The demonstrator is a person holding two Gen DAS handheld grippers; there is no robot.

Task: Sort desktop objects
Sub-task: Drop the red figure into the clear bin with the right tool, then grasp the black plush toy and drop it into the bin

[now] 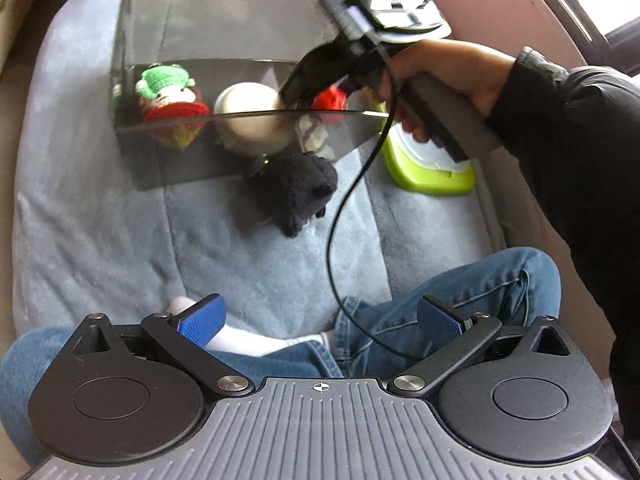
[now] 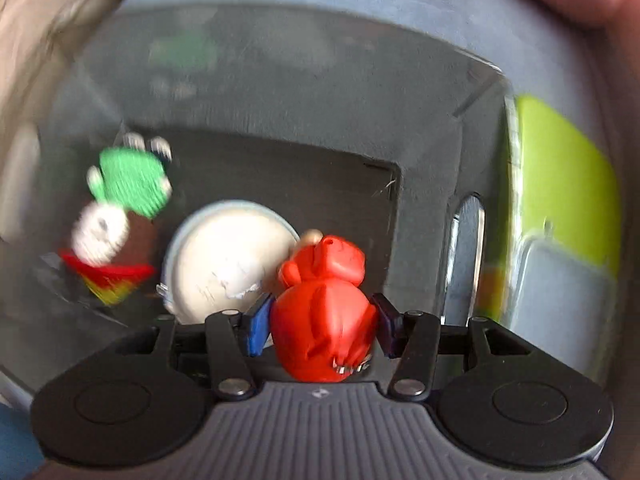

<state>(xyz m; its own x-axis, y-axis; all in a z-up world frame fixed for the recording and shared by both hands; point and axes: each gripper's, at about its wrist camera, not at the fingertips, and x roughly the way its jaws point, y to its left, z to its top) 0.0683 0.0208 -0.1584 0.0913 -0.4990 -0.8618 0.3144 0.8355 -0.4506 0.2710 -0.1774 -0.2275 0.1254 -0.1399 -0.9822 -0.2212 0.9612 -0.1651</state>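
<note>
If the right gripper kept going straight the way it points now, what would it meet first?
Probably the floor of the smoky clear box. The right gripper, shut on the red toy, points down into it, beside the white ball; blur hides depth.

**Two wrist views, one shared bin**

The left wrist camera sat well back, looking forward past its own gripper (image 1: 322, 320) across the blanket (image 1: 100, 220) to the bin (image 1: 132, 80) ahead. The right wrist camera looked down into that bin (image 2: 420, 128) from close above. Both views shared the bin, its doll (image 1: 170, 96) (image 2: 116, 216) and the green box (image 1: 432, 176) (image 2: 560, 184).
</note>
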